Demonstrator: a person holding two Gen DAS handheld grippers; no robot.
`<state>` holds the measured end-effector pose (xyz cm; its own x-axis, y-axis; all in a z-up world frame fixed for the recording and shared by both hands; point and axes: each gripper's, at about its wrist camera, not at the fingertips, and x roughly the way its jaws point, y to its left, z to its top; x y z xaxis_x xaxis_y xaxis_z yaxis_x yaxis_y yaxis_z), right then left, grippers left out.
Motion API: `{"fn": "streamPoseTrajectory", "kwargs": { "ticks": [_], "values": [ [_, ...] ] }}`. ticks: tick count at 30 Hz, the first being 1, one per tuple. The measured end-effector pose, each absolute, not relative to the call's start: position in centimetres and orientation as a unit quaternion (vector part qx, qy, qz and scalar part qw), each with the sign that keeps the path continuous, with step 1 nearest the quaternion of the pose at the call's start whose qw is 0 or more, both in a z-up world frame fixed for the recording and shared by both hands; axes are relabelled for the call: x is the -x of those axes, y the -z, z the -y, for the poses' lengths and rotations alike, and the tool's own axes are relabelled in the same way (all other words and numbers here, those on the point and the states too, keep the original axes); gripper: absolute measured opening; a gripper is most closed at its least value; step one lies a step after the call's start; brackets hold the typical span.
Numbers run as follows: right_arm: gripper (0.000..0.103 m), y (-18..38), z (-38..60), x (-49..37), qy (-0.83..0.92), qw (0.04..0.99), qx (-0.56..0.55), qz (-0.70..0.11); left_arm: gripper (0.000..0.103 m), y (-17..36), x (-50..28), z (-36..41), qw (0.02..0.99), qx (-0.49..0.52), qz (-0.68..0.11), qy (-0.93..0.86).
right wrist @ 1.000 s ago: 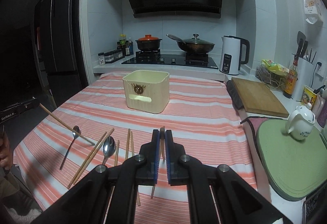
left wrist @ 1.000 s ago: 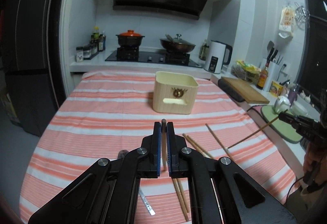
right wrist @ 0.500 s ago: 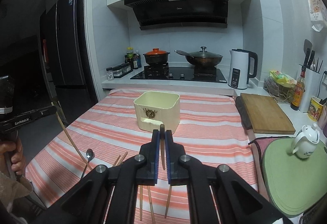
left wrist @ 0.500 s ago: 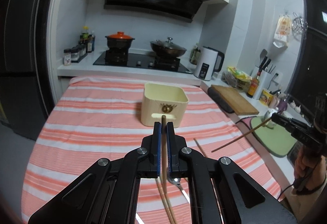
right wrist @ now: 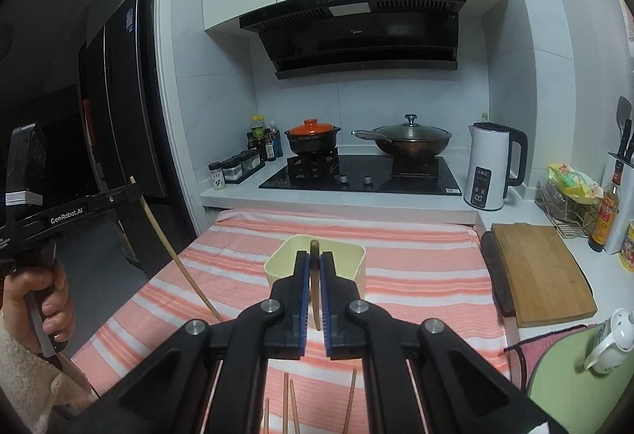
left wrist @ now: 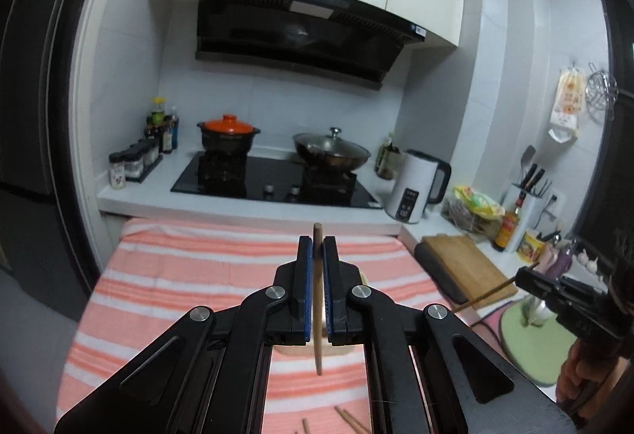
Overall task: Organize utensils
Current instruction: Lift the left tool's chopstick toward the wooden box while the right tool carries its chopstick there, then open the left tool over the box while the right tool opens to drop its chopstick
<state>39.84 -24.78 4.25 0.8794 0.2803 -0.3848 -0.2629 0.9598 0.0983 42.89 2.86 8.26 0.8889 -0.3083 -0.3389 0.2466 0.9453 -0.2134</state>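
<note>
— Two grippers, what is each one doing?

— Each is clamped on a single chopstick. The left gripper (left wrist: 317, 248) has its blue pads pressed on a wooden chopstick (left wrist: 317, 319) that stands nearly upright between them, its top poking just above the fingertips and its lower end hanging below. The right gripper (right wrist: 315, 263) pinches a second chopstick (right wrist: 314, 287) the same way, upright, with the darker tip showing above the pads.

— And the container?

— A cream utensil box (right wrist: 277, 265) sits on the striped tablecloth (right wrist: 416, 275) just ahead of the right gripper, its open top partly hidden behind the fingers. From the left wrist view only slivers of it show behind that gripper.

— Anything left on the cloth?

— Loose chopsticks (right wrist: 291, 406) lie below the right gripper, nearer the camera. Off to its left, a hand (right wrist: 35, 299) grips the other tool's handle. Farther ahead are the stove (right wrist: 356, 176), an orange-lidded pot (right wrist: 313, 137), a wok (right wrist: 408, 141) and a white kettle (right wrist: 491, 164); a cutting board (right wrist: 539, 271) lies to the right.
</note>
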Motion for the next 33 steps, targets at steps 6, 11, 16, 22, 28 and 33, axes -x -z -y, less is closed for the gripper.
{"fn": "streamPoseTrajectory", "kwargs": {
  "ticks": [6, 11, 16, 22, 28, 33],
  "values": [
    [0.005, -4.8, 23.4, -45.9, -0.128, 0.972, -0.030, -0.193, 0.003, -8.2, -48.4, -1.3, 0.976, 0.093, -0.163, 0.115],
    [0.005, -2.3, 23.1, -51.4, -0.130, 0.954, -0.055, -0.264, 0.003, -5.4, -52.9, -1.1, 0.966, 0.117, -0.203, 0.108],
    [0.005, 1.3, 23.9, -54.5, -0.133, 0.925, -0.101, -0.341, 0.003, -2.1, -54.9, -0.8, 0.953, 0.110, -0.258, 0.113],
    [0.006, 3.6, 23.7, -54.9, -0.133, 0.917, -0.100, -0.362, 0.004, 1.0, -54.9, -0.4, 0.942, 0.099, -0.298, 0.120],
    [0.035, 4.0, 23.6, -54.2, -0.145, 0.919, -0.102, -0.354, 0.063, 2.2, -52.7, -1.0, 0.938, 0.104, -0.310, 0.113],
    [0.047, 2.9, 23.7, -50.6, -0.147, 0.931, -0.085, -0.324, 0.072, 2.6, -47.6, -2.2, 0.934, 0.086, -0.322, 0.130]
  ]
}}
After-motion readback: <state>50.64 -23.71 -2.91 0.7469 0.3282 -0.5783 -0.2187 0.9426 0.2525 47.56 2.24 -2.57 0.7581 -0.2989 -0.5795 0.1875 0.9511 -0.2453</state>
